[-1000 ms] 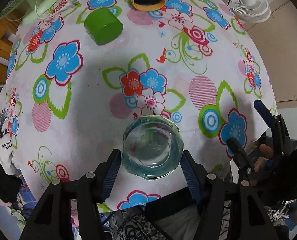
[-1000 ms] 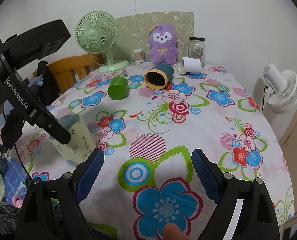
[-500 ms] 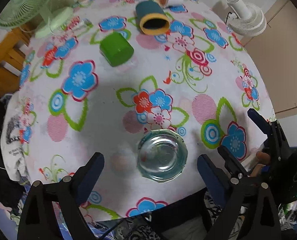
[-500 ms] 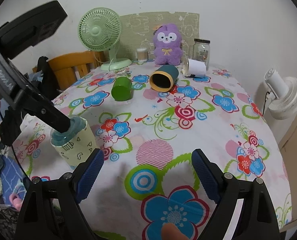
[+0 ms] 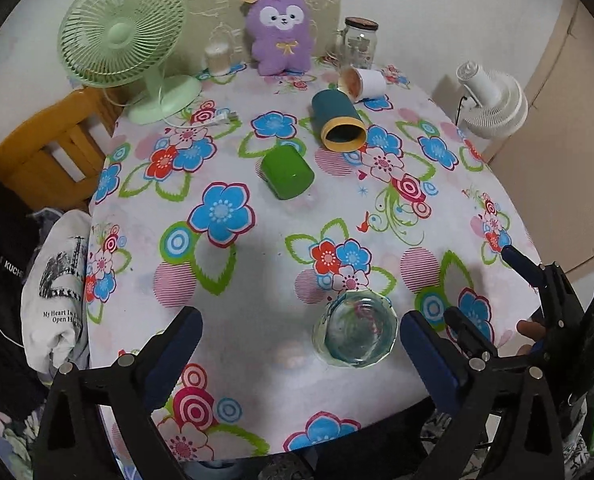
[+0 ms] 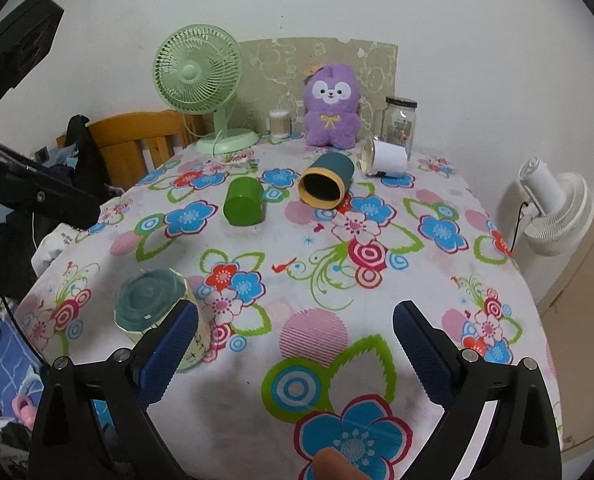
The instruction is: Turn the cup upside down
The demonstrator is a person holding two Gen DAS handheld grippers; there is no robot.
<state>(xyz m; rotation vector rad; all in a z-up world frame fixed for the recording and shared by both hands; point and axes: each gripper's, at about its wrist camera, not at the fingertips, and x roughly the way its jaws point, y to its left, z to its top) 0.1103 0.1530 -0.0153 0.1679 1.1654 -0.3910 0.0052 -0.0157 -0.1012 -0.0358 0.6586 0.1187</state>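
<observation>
since a second ago your left gripper has let go of the glass cup and pulled back; its fingers are spread wide and hold nothing. the cup stands base-up near the table's front edge. your right gripper gapes too, unladen. the green cup and teal cup lie on their sides; the teal one shows a dark hollow.

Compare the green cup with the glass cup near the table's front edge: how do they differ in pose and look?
The green cup lies tipped on its side, mid-table; the glass cup stands on its mouth, flat base up, near the front edge.
The green cup is solid opaque green; the glass cup has a clear bluish base and pale printed sides.
Neither is gripped: the left gripper and right gripper are both open.
</observation>
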